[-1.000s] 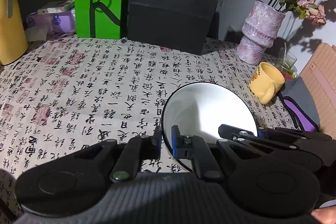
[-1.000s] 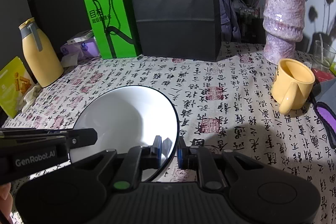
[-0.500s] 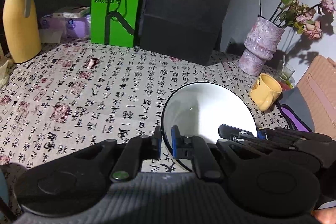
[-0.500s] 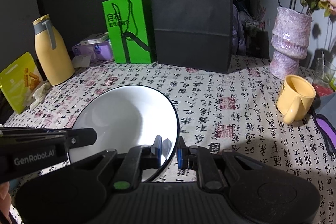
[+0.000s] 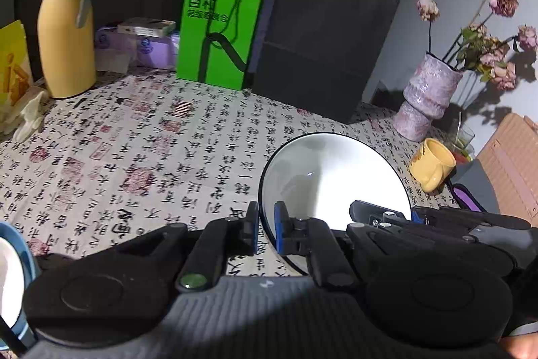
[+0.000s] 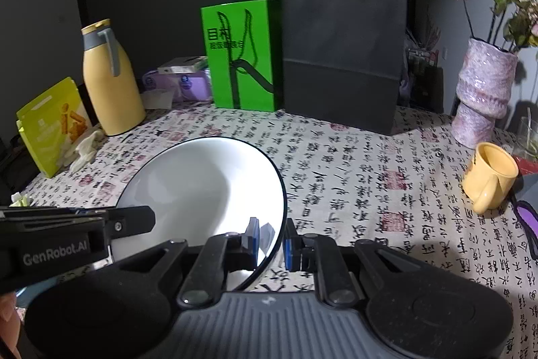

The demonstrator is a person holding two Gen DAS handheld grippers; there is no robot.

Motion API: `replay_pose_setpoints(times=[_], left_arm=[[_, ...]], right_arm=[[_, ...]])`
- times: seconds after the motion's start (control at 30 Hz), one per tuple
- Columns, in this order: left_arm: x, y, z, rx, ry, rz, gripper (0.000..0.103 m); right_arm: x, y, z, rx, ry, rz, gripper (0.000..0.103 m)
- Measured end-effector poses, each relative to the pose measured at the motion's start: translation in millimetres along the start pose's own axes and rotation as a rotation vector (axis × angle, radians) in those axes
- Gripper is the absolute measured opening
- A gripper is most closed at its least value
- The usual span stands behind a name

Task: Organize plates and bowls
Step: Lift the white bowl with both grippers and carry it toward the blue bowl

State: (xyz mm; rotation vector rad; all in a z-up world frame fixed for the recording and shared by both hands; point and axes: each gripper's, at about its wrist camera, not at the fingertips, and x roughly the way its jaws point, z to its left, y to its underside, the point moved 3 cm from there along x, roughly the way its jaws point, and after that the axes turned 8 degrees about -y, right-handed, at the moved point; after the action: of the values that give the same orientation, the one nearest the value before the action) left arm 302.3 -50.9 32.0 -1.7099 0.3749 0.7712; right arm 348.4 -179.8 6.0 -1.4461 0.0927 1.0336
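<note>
Two grippers share one white bowl (image 5: 333,177), each clamped on its dark rim from an opposite side. The left gripper (image 5: 266,229) pinches the rim at the bowl's left edge, one blue pad inside and one outside; the right gripper (image 6: 271,238) does the same at the bowl's right edge. Both sets of jaws are closed tight on the rim, with nothing else between them. The bowl is tilted with its inside toward the cameras, and seems to be lifted off the tablecloth (image 5: 144,150) rather than resting on it.

By my reading, the step in hand is the carry: the bowl is picked up and on its way to a resting place. At the lower left edge of the left view shows part of a blue-rimmed dish (image 5: 13,275), a likely place for stacking, though too little of it shows to be sure.

Next, both hands should travel together so the rim does not twist between the pads, level the bowl, lower it squarely, and only then let go.

Farther off stand a yellow mug (image 6: 492,179), a purple vase (image 6: 484,93), a black paper bag (image 6: 343,52), a green box (image 6: 243,56) and a yellow flask (image 6: 109,83), all well apart from the bowl.
</note>
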Motion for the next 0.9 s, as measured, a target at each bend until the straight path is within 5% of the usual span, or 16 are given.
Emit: replay_pose_setpoints(times=[0.9], left_arm=[[-50.3,8.1,94.5,-0.101,-0.039,-0.062,0.009]], right_arm=[[-3.7,-3.1,106.4,-0.105,-0.049,-0.019,0.014]])
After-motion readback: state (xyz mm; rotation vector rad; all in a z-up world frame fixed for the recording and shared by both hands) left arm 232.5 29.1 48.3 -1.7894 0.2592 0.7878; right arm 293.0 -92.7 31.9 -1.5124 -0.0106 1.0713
